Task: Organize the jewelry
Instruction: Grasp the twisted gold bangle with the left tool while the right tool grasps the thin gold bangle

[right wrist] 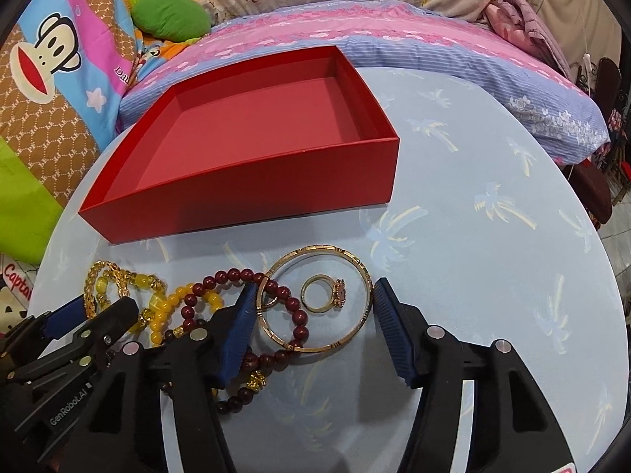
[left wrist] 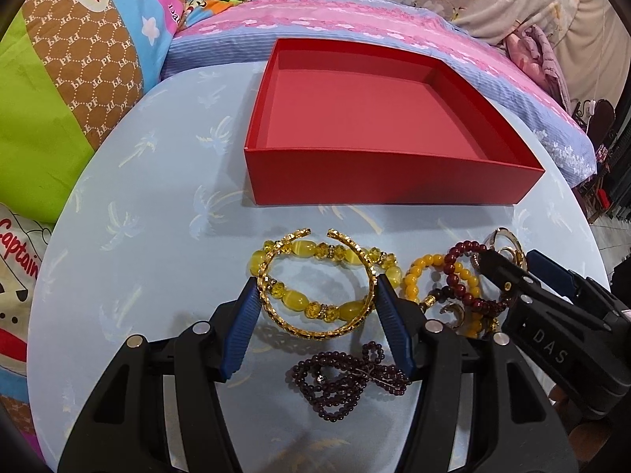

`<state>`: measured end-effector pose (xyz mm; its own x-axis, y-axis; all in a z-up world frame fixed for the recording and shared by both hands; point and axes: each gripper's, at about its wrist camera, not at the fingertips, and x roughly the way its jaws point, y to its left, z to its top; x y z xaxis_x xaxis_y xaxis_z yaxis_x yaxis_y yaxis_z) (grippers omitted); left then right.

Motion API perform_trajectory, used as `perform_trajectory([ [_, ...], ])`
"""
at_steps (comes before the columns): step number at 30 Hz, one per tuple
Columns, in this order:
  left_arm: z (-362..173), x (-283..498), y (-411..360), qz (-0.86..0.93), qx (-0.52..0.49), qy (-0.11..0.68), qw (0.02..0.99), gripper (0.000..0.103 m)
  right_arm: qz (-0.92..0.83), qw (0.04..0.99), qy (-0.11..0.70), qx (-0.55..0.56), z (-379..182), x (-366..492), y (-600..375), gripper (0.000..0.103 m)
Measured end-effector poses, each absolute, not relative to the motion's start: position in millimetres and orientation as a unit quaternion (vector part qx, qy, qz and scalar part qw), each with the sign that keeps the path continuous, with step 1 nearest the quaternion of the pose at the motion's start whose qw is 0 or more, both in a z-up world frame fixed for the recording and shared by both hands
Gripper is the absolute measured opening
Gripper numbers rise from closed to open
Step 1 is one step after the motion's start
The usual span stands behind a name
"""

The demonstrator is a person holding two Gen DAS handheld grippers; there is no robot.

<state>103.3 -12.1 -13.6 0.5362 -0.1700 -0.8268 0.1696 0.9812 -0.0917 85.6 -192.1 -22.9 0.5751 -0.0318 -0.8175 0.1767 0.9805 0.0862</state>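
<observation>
Open desk [left wrist: 130, 205] spreads left of the jewelry; the empty red box [left wrist: 386, 181] sits behind. The left gripper [left wrist: 315, 295] slants down, fingers clamping the gold cuff bangle [left wrist: 311, 329] over a yellow bead bracelet [left wrist: 355, 309]. Rightward, past tangled red beads [right wrist: 276, 287], the right gripper [right wrist: 315, 307] has fingers touching a thin gold bangle [right wrist: 357, 268] encircling a ring [right wrist: 315, 295].

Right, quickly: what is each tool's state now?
Left tool: closed on the gold cuff.
Right tool: closed on the thin bangle.
</observation>
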Motion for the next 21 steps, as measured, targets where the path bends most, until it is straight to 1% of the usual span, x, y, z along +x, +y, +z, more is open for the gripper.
perform_trajectory([
  [5,-9.8,100.5,-12.1,-0.098,0.001,0.468,0.878,0.056,-0.051,0.884,0.456,0.087,-18.3,81.1,-192.1,0.057],
  [10,1.4,95.6,-9.7,-0.102,-0.001,0.459,0.882,0.056,-0.046,0.895,0.435,0.086,2.9,72.0,-191.9,0.057],
  [16,26.0,97.7,-8.1,-0.113,-0.001,0.438,0.892,0.056,-0.034,0.906,0.413,0.088,32.6,71.6,-195.1,0.057],
  [21,48.0,119.1,-13.6,-0.125,0.006,0.42,0.899,0.056,-0.018,0.913,0.399,0.084,52.4,95.8,-198.0,0.057],
])
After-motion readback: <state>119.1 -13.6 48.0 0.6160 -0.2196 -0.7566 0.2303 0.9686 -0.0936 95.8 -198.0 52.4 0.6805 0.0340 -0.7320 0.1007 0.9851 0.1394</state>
